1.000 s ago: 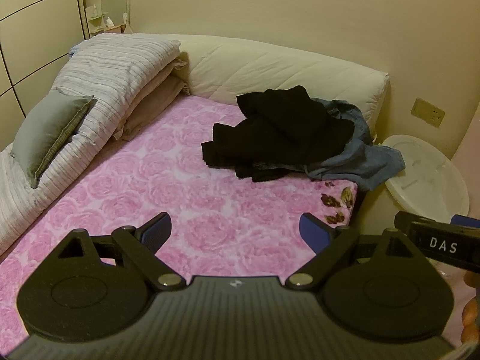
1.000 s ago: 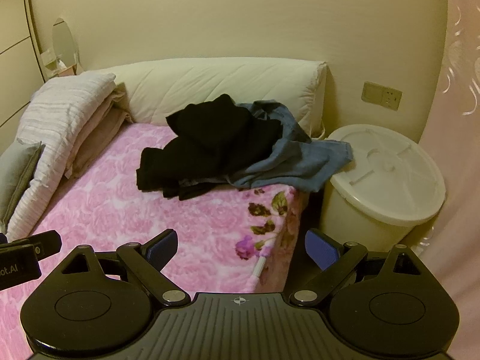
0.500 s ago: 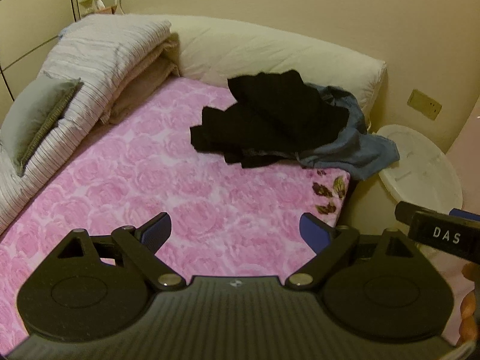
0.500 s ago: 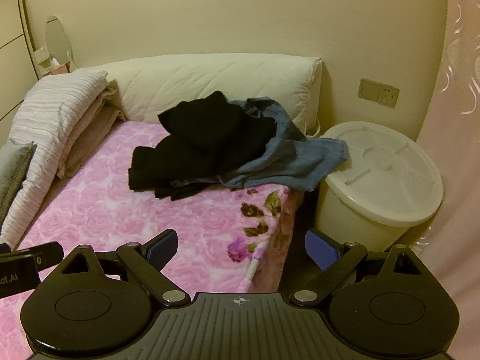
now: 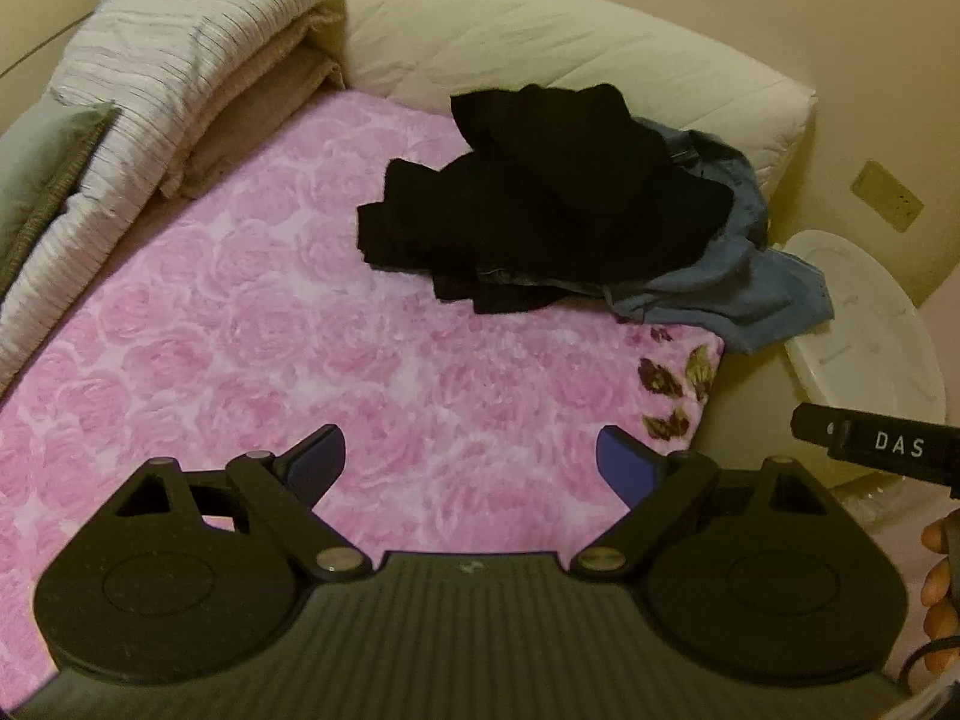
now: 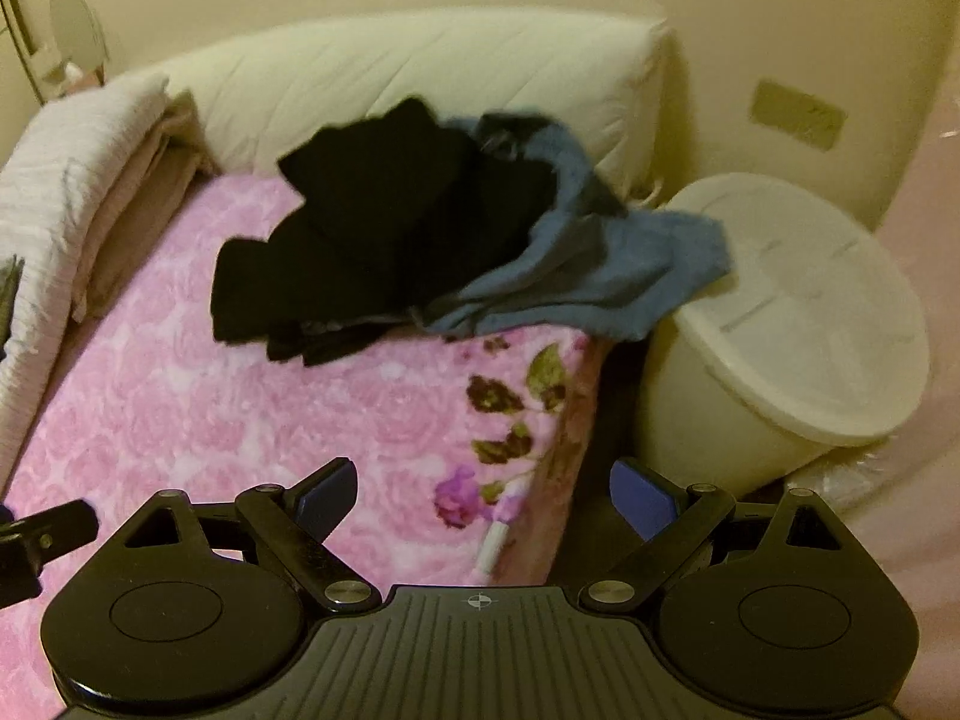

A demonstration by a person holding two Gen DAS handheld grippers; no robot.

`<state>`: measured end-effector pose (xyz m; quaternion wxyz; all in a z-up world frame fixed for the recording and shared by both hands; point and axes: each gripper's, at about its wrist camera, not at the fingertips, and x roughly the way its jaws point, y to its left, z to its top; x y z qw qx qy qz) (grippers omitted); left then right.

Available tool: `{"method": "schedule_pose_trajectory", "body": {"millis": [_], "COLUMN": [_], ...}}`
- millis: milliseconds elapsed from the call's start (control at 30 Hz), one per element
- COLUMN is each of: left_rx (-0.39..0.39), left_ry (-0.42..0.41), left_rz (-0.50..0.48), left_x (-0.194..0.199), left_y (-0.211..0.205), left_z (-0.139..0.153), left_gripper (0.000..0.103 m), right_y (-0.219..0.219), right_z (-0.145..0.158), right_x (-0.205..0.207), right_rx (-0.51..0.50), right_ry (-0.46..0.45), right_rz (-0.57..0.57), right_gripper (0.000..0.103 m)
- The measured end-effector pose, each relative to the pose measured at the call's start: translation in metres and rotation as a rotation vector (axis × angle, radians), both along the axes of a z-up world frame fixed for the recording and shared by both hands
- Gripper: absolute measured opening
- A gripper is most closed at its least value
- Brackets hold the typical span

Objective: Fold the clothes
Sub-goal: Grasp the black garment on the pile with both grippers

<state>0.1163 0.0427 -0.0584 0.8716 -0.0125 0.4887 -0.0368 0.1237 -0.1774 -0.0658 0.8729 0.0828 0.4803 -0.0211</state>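
While hovering near over bed (image 5: pixel 252 324), both grippers (image 5: pixel 471 459) (image 6: pixel 483 495) empty, fingers spread; unfolded clothes pile (image 6: pixel 384 240) heaped far right, awaiting first grab.

Two grippers are in sight: the left gripper (image 5: pixel 471 462) and the right gripper (image 6: pixel 483 495), each with two blue-tipped fingers spread apart and nothing between them. One bed with a pink rose blanket (image 5: pixel 252 324). One heap of clothes on it, in which I count one black garment (image 5: pixel 540 204) for certain (it may be more than one, the folds run together) and one blue denim garment (image 5: pixel 738 294) under it. One long cream bolster (image 5: pixel 540 42) along the wall. One stack of folded bedding (image 5: pixel 198 66), and one grey-green cushion (image 5: pixel 42 180). One white lidded bin (image 6: pixel 798 324). One wall socket (image 6: pixel 798 114).
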Motion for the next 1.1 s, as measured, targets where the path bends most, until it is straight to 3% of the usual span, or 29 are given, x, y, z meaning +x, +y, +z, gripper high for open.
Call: {"method": "schedule_pose_trajectory", "body": {"millis": [167, 333, 433, 533, 933, 1100], "left_rx": [-0.021, -0.062, -0.051, -0.043, -0.114, -0.183], "left_ry": [0.074, 0.119, 0.130, 0.140, 0.216, 0.234], "left_rz": [0.008, 0.014, 0.026, 0.039, 0.104, 0.144], "left_x": [0.068, 0.136, 0.175, 0.211, 0.318, 0.357], "left_y": [-0.018, -0.041, -0.056, -0.066, -0.060, -0.061], "left_z": [-0.023, -0.044, -0.057, -0.071, -0.122, -0.141], "left_gripper": [0.081, 0.081, 0.081, 0.081, 0.081, 0.081], "right_y": [-0.020, -0.049, -0.067, -0.075, -0.085, -0.083], "right_z": [-0.014, -0.023, -0.031, -0.042, -0.092, -0.115], "right_x": [0.062, 0.128, 0.165, 0.203, 0.314, 0.345], "right_rx": [0.009, 0.005, 0.040, 0.047, 0.185, 0.269], "right_ry": [0.052, 0.040, -0.008, 0.013, 0.102, 0.121], "right_rz": [0.020, 0.001, -0.028, -0.023, -0.045, -0.098], "right_gripper": [0.095, 0.095, 0.095, 0.095, 0.094, 0.094]}}
